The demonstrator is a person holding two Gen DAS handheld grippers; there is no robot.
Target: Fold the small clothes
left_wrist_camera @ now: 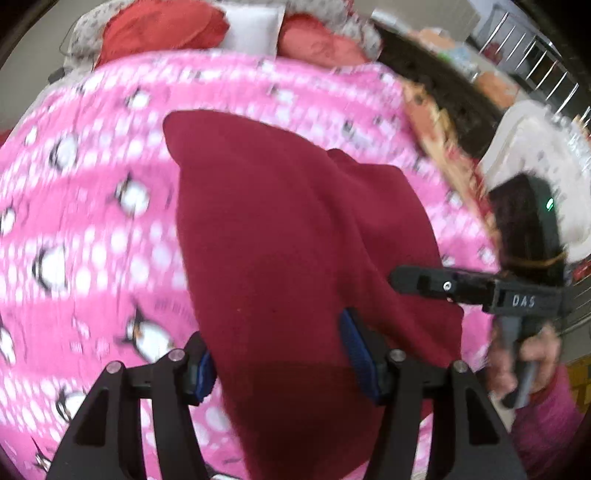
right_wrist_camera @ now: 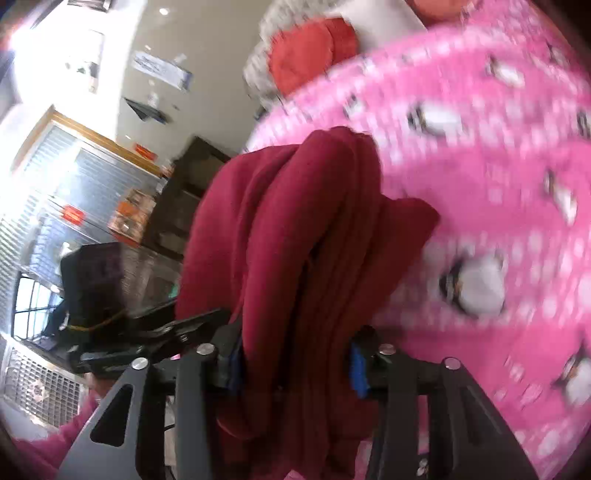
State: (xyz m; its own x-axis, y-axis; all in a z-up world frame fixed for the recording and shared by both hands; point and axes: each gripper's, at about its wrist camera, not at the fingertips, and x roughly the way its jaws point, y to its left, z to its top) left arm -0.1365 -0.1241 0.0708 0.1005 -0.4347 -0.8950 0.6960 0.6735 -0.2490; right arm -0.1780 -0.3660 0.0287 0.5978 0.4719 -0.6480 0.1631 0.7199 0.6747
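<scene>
A dark red garment [left_wrist_camera: 295, 236] hangs lifted over a pink penguin-print blanket [left_wrist_camera: 92, 206]. My left gripper [left_wrist_camera: 282, 363] is shut on the garment's near edge, with cloth bunched between its blue pads [left_wrist_camera: 356, 350]. My right gripper [right_wrist_camera: 295, 365] is shut on a thick bundle of the same red garment [right_wrist_camera: 303, 229], gathered in folds. The right gripper also shows in the left wrist view [left_wrist_camera: 397, 278], at the garment's right edge. Both views are motion-blurred.
Red pillows [left_wrist_camera: 162, 26] and a white cushion [left_wrist_camera: 253, 27] lie at the blanket's far end. A dark cabinet [right_wrist_camera: 184, 195] and bright windows [right_wrist_camera: 48, 206] stand to the left in the right wrist view. A white basin [left_wrist_camera: 535, 147] sits at right.
</scene>
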